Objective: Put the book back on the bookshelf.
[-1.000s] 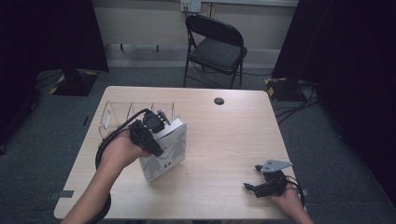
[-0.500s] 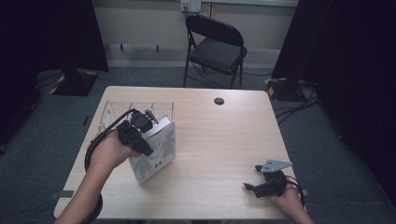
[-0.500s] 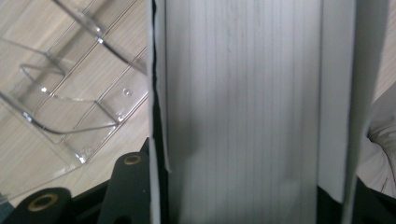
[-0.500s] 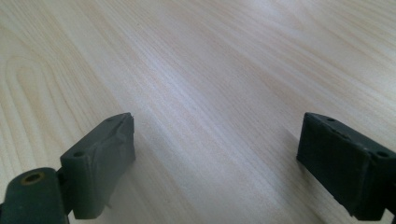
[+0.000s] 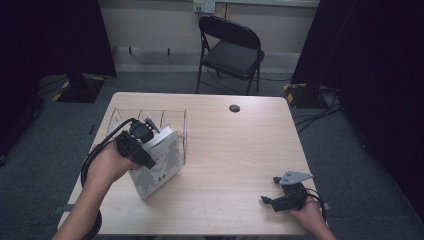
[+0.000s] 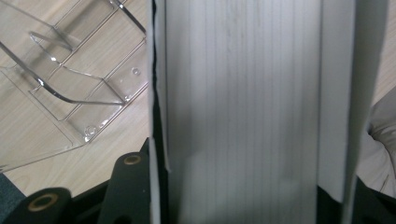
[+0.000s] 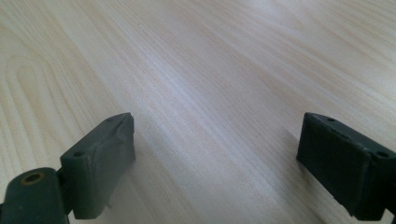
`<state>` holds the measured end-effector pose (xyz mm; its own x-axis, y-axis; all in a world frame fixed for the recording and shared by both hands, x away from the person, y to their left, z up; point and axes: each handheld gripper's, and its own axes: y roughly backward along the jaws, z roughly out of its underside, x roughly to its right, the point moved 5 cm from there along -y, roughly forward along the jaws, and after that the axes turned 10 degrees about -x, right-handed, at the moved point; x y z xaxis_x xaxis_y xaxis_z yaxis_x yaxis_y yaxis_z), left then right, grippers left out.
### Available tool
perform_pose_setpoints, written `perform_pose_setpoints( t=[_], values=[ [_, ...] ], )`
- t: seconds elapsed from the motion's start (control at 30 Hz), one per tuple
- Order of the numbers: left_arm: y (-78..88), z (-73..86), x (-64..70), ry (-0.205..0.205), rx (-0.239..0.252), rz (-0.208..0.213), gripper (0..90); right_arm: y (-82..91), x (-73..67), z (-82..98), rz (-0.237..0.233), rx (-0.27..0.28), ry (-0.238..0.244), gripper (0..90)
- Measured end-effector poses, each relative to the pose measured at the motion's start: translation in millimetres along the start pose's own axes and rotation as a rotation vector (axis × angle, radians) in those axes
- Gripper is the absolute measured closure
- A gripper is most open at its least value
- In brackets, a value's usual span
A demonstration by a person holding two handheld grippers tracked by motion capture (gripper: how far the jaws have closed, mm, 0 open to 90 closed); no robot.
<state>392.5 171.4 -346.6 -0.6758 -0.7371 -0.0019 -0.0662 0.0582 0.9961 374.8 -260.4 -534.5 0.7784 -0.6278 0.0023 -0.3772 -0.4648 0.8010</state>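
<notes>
Since the earlier frames the left hand-held gripper point(image 5: 145, 142) has carried the thick white book point(image 5: 157, 167) leftward across the desk point(image 5: 240, 150), away from the middle and up beside the clear acrylic rack point(image 5: 150, 117), while the right hand-held gripper point(image 5: 280, 197) has stayed where it was near the desk's front right corner. The left hand-held gripper is clamped on the book, whose pale page edges point(image 6: 243, 112) run up between its jaws in the left gripper view, with the rack's dividers point(image 6: 70, 84) just off to one side. The book stands tilted, its lower edge near or on the desk, just in front of the rack. The right hand-held gripper rests with its jaws wide apart and nothing between them. The step in hand looks like bringing the book to the rack. Next, the book probably needs lifting, aligning with a slot and lowering between two dividers.
</notes>
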Motion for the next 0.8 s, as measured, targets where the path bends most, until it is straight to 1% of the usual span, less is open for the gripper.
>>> perform_pose_setpoints(
  t=[0.13, 0.17, 0.2, 0.23, 0.27, 0.3, 0.33, 0.47, 0.5, 0.57, 0.63, 0.7, 0.73, 0.8],
  values=[
    [-1.5, -1.0, -1.6, 0.018, -0.007, -0.007, 53.1, 0.0, -0.1, 0.0, -0.001, 0.0, 0.0, 10.2],
    [-1.6, -1.2, -2.3, 0.017, -0.006, -0.009, 53.1, 0.1, -0.3, 0.1, -0.002, -0.002, -0.002, 10.2],
    [-1.9, -1.8, -2.7, 0.032, -0.002, 0.002, 53.1, 0.0, 0.0, 0.0, 0.0, 0.0, 0.0, 10.2],
    [-2.5, -2.5, -2.5, 0.046, 0.008, 0.003, 53.1, 0.0, -0.2, 0.1, -0.001, -0.001, -0.001, 10.2],
    [-1.9, -2.3, -4.1, 0.035, 0.0, -0.002, 53.1, 0.0, 0.0, 0.0, 0.0, 0.0, 0.001, 10.2],
    [-2.3, -3.0, -4.7, 0.035, 0.004, -0.001, 53.1, 0.0, 0.0, 0.0, 0.0, 0.0, 0.0, 10.2],
    [-2.7, -3.7, -4.5, 0.049, 0.008, -0.006, 53.2, 0.0, -0.2, 0.1, -0.001, -0.001, -0.001, 10.2],
    [-2.6, -4.4, -8.6, 0.054, 0.004, -0.004, 53.1, 0.0, 0.0, 0.0, 0.0, 0.0, 0.0, 10.2],
    [-2.8, -4.6, -7.8, 0.069, 0.001, -0.004, 53.1, 0.1, -0.3, 0.1, -0.002, -0.002, -0.002, 10.2],
    [-3.0, -5.8, -7.9, 0.067, 0.0, -0.014, 53.1, 0.0, -0.1, 0.0, -0.001, 0.0, 0.0, 10.2],
    [-3.3, -6.8, -7.2, 0.074, 0.001, -0.01, 53.1, 0.0, 0.0, 0.0, 0.0, 0.0, 0.0, 10.2],
    [-3.2, -8.4, -7.0, 0.071, 0.001, -0.013, 53.2, 0.0, -0.2, 0.1, -0.001, -0.001, -0.001, 10.2],
    [-3.6, -9.9, -7.0, 0.07, 0.007, -0.007, 53.1, 0.0, 0.0, 0.0, 0.0, 0.0, 0.001, 10.2],
    [-4.0, -11.0, -7.7, 0.071, 0.002, -0.002, 53.2, 0.0, -0.2, 0.1, -0.002, -0.001, -0.002, 10.1]
  ],
)
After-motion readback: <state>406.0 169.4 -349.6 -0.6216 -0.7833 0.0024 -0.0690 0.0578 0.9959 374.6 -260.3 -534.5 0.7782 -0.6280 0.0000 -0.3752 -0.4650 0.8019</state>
